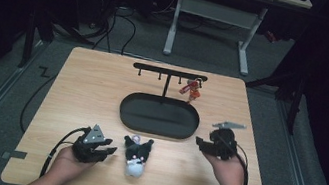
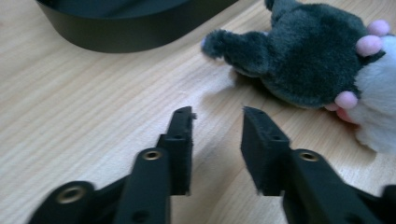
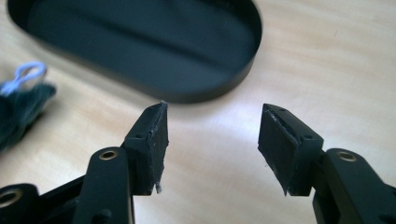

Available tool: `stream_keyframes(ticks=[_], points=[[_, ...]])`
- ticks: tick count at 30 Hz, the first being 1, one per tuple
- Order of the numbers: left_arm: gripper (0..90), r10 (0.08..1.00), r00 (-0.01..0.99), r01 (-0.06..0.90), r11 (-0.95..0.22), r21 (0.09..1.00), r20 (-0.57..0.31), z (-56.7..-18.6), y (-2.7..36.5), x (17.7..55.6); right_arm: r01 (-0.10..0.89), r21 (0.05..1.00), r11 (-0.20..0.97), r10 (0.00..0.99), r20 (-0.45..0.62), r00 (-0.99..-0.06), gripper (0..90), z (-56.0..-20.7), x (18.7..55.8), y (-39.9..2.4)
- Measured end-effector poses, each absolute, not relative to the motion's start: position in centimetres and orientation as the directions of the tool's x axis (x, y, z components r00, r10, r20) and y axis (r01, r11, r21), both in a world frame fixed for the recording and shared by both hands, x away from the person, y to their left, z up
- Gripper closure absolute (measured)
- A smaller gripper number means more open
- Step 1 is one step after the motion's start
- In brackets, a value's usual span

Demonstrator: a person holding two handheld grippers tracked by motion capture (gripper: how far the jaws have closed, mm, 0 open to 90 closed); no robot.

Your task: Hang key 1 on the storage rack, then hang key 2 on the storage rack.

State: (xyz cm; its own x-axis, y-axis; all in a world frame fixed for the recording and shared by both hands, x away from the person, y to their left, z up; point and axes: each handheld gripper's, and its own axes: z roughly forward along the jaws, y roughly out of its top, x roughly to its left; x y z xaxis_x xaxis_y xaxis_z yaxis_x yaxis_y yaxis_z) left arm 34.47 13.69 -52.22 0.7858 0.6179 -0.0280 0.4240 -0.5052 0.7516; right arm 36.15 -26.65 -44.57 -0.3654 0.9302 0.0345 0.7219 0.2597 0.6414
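The plush toy (image 1: 136, 156) lies flat on the table (image 1: 87, 85), near the front edge, between the two hands and in front of the black oval tray (image 1: 158, 115). Its long axis runs front to back: the dark head with its loop points toward the tray, the white body toward the person. The left tongs (image 1: 109, 152) lie just beside the toy, on its left, their tips aimed at it but apart from it; in the left gripper view the jaws stand partly spread with bare wood between them, the toy (image 2: 303, 60) ahead and to the right. The right tongs (image 1: 200, 142) sit farther off, near the tray's right end, likewise spread and empty. Judgement: the left hand is nearer and better placed for a grasp.
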Motion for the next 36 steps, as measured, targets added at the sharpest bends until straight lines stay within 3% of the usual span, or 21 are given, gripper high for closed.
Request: stream_keyframes(ticks=[4,8,15,21,29,36], points=[[82.7,0.633,0.774,0.444,-0.507,0.739,-0.030,-52.3,12.8,34.2,0.683,0.696,0.222,0.932,0.055,-0.359,44.1,-47.7,31.7,-27.3],[89.5,0.633,0.774,0.459,-0.535,0.710,-0.024,-52.4,11.4,34.3,0.646,0.738,0.197,0.940,0.046,-0.339,45.3,-49.7,28.2,-28.6],[89.8,0.618,0.786,0.443,-0.540,0.715,-0.020,-52.1,8.8,33.5,0.653,0.737,0.175,0.946,0.059,-0.320,46.4,-50.4,26.0,-30.3],[89.7,0.566,0.824,0.414,-0.559,0.718,-0.034,-51.9,4.9,32.7,0.644,0.743,0.180,0.937,0.070,-0.343,46.8,-50.4,26.3,-30.1],[89.6,0.525,0.851,0.390,-0.587,0.709,-0.033,-52.2,4.0,31.2,0.652,0.736,0.186,0.935,0.071,-0.347,47.2,-50.5,26.1,-29.6],[89.7,0.460,0.887,0.350,-0.619,0.704,-0.037,-52.2,0.8,30.1,0.657,0.731,0.188,0.934,0.074,-0.350,47.3,-50.8,26.3,-29.5]])
